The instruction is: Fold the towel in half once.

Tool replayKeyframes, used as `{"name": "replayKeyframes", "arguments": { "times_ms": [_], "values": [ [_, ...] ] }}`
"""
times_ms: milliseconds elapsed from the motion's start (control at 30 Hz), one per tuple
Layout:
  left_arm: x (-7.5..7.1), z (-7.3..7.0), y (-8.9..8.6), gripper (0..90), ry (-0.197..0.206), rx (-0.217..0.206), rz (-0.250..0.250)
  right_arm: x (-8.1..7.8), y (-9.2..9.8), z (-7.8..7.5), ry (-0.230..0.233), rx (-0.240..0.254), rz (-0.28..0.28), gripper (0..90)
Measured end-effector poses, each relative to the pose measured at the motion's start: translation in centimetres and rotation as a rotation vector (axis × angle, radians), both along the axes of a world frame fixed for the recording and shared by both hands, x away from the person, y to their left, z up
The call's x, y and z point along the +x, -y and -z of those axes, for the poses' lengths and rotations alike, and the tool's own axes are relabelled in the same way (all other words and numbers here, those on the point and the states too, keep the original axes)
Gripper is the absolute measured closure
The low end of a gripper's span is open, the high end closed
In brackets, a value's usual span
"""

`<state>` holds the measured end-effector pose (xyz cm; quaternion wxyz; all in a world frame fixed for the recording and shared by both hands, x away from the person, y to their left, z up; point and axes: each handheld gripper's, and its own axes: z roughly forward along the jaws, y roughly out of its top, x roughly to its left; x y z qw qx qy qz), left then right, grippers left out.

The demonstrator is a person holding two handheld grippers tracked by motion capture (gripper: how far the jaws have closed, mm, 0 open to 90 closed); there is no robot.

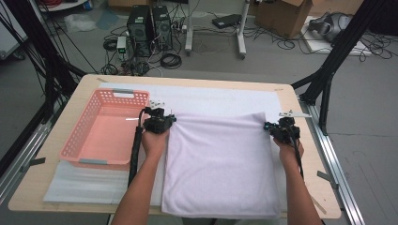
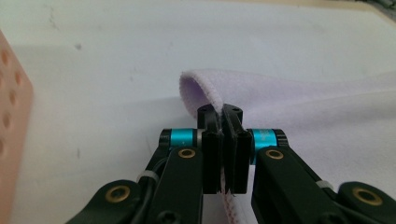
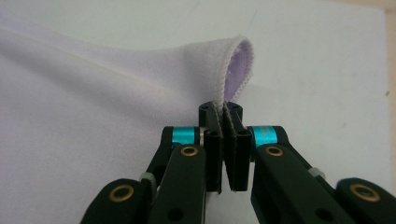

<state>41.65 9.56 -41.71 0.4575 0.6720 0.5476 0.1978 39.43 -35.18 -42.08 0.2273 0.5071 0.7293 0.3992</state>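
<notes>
A pale lilac towel (image 1: 220, 164) lies spread on the white mat in the middle of the table. My left gripper (image 1: 172, 119) is shut on its far left corner, the hem pinched between the jaws (image 2: 223, 114) and lifted a little off the mat. My right gripper (image 1: 267, 125) is shut on the far right corner, where the towel's edge (image 3: 233, 70) curls up in a loop above the closed jaws. Between the two corners the far edge of the towel (image 2: 303, 93) runs taut.
A pink plastic basket (image 1: 101, 129) stands at the left of the table, right beside my left hand. A white mat (image 1: 211, 98) covers the tabletop under the towel. Black frame posts (image 1: 328, 75) rise at the table's right and left edges.
</notes>
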Motion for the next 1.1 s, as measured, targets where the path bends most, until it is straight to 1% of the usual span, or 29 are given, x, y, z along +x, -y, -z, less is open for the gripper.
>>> {"name": "replayKeyframes", "arguments": {
  "times_ms": [33, 67, 167, 233, 267, 333, 367, 400, 433, 467, 500, 533, 567, 633, 667, 733, 867, 900, 933, 967, 1067, 1100],
  "values": [
    [0.3, -0.2, 0.0, 86.6, 0.01, 0.007, -0.001, 0.3, 0.0, -0.3, 0.017, 0.002, 0.004, 87.4],
    [0.7, -0.3, -0.1, 86.6, 0.017, 0.003, -0.003, 0.6, 0.0, -0.6, 0.039, 0.008, 0.003, 87.4],
    [1.6, -0.8, -0.2, 86.6, 0.045, 0.013, -0.004, 1.5, -0.3, -1.4, 0.066, 0.006, 0.01, 87.4],
    [2.1, -1.2, -0.4, 86.5, 0.075, -0.002, -0.006, 2.0, -0.5, -1.8, 0.1, 0.0, 0.019, 87.3],
    [2.4, -1.5, -0.5, 86.5, 0.086, -0.009, 0.001, 2.2, -0.6, -2.0, 0.106, 0.006, 0.027, 87.3],
    [2.6, -1.6, -0.4, 86.4, 0.126, -0.013, -0.007, 2.8, -0.7, -2.2, 0.112, 0.004, 0.042, 87.2],
    [2.7, -1.4, -0.3, 85.8, 0.126, -0.019, -0.013, 3.1, -0.8, -2.3, 0.115, 0.001, 0.051, 86.8],
    [2.8, -1.2, -0.2, 83.2, 0.108, -0.017, -0.018, 3.3, -1.0, -2.3, 0.112, -0.005, 0.063, 84.2],
    [2.9, -0.9, -0.2, 74.7, 0.086, -0.019, -0.021, 3.6, -1.1, -2.2, 0.095, 0.002, 0.072, 77.2],
    [2.9, -0.6, -0.3, 62.2, 0.059, -0.036, -0.012, 3.7, -1.3, -2.1, 0.084, -0.008, 0.086, 66.8],
    [2.9, -0.5, -0.3, 56.5, 0.046, -0.043, 0.006, 3.7, -1.3, -2.1, 0.079, 0.001, 0.093, 64.9],
    [2.8, -0.3, -0.2, 53.8, 0.035, -0.036, 0.024, 3.6, -1.3, -2.1, 0.074, 0.008, 0.089, 62.1],
    [2.8, -0.3, -0.2, 50.9, 0.02, -0.032, 0.046, 3.5, -1.3, -2.1, 0.071, 0.004, 0.084, 61.4],
    [2.6, -0.3, 0.0, 46.2, 0.008, -0.05, 0.081, 3.3, -1.2, -2.3, 0.067, -0.006, 0.071, 60.6],
    [2.5, -0.3, 0.1, 45.3, 0.002, -0.052, 0.102, 3.1, -1.2, -2.5, 0.066, 0.001, 0.068, 60.0],
    [2.3, -0.5, 0.3, 44.7, 0.003, -0.04, 0.127, 2.7, -1.1, -2.9, 0.071, 0.006, 0.059, 59.4],
    [1.6, -1.0, 0.6, 46.7, 0.003, -0.042, 0.167, 1.7, -1.0, -3.5, 0.066, -0.017, 0.031, 59.3],
    [1.3, -1.0, 0.6, 46.9, 0.016, -0.048, 0.172, 1.4, -0.9, -3.6, 0.067, -0.019, 0.026, 59.5],
    [1.0, -1.1, 0.6, 48.2, 0.038, -0.057, 0.174, 1.1, -0.7, -3.6, 0.061, -0.018, 0.021, 59.6],
    [0.6, -1.0, 0.6, 49.2, 0.046, -0.062, 0.176, 0.8, -0.6, -3.6, 0.057, -0.017, 0.015, 59.6],
    [-0.3, -0.6, 0.4, 48.0, 0.04, -0.064, 0.2, -0.3, -0.2, -3.5, 0.053, -0.017, -0.001, 59.7],
    [-0.7, -0.5, 0.3, 47.9, 0.046, -0.062, 0.209, -0.7, -0.2, -3.5, 0.049, -0.014, -0.007, 59.7]
  ]
}}
